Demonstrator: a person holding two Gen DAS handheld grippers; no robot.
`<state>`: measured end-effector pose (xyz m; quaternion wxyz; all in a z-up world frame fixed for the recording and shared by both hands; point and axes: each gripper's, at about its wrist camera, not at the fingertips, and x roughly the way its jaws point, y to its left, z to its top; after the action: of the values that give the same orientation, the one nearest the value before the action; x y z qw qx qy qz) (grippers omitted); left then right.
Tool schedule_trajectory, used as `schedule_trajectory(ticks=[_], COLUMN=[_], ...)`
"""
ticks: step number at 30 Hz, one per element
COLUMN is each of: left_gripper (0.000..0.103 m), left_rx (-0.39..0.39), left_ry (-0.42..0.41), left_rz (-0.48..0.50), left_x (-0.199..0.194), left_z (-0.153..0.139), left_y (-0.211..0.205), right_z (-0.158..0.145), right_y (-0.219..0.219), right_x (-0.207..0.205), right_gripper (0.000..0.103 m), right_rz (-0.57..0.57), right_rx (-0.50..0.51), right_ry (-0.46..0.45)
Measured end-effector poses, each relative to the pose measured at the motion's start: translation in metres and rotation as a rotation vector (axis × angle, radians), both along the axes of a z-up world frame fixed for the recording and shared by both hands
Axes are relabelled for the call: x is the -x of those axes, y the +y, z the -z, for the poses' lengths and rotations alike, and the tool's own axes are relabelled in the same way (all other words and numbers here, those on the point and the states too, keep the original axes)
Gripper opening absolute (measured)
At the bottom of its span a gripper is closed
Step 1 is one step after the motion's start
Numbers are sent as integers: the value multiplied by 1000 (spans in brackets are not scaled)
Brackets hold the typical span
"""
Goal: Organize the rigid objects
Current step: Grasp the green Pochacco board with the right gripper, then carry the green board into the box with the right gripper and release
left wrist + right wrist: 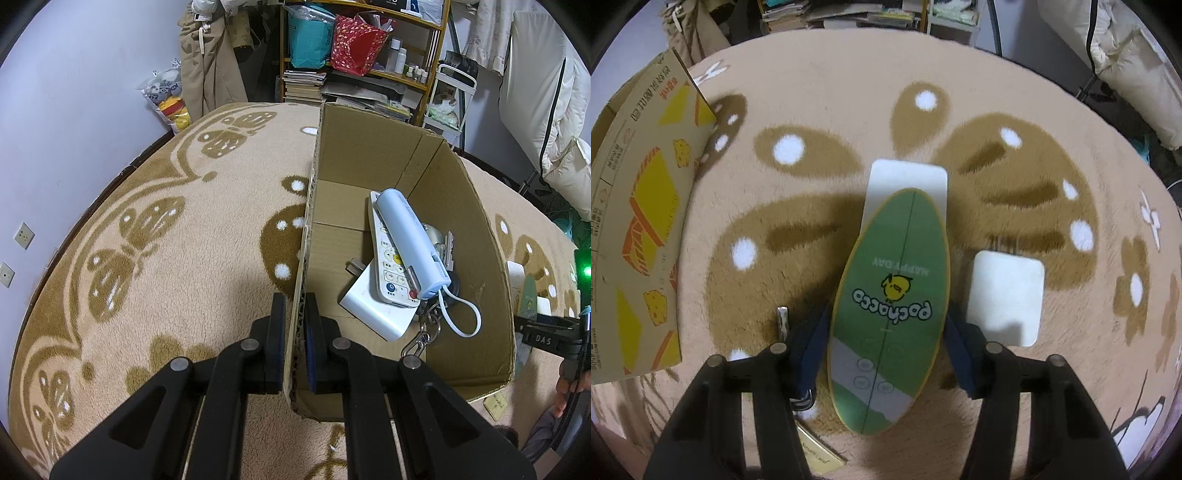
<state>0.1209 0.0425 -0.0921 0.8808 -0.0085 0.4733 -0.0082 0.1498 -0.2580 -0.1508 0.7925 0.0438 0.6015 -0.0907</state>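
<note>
Covering the whole surface, a beige rug (184,221) with brown butterfly shapes lies under everything. We see a cardboard box (461,221) standing on it, holding a white remote (388,266), a pale blue tube (410,243), a white charger (373,314) and keys (428,328). Our left gripper (295,332) pinches the box's near wall, jaws narrow. Our right gripper (886,354) straddles a green oval case (890,306) on the rug, jaws half wide; we cannot tell whether the pads touch it.

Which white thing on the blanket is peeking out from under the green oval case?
The long white one, lying partly under the green oval case. The square white one lies apart, in full view beside the case.
</note>
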Motion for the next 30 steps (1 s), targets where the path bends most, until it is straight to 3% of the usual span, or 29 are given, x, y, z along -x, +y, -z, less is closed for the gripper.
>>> schedule_trajectory(ticks=[4,17,30], left_gripper=[10,10,10], left_rx=[2,1,5], left_ry=[1,0,1], left_rz=[0,0,0], left_x=[0,0,0], left_z=[0,0,-1], left_y=[0,0,1], right_z=[-15,-46,-111], right_y=[7,35,71], right_x=[6,-1,1], right_gripper=[62,62,62], right_rz=[-22,-121,-226], right_rx=[21,9,17], right_ry=[-76,-197,-355])
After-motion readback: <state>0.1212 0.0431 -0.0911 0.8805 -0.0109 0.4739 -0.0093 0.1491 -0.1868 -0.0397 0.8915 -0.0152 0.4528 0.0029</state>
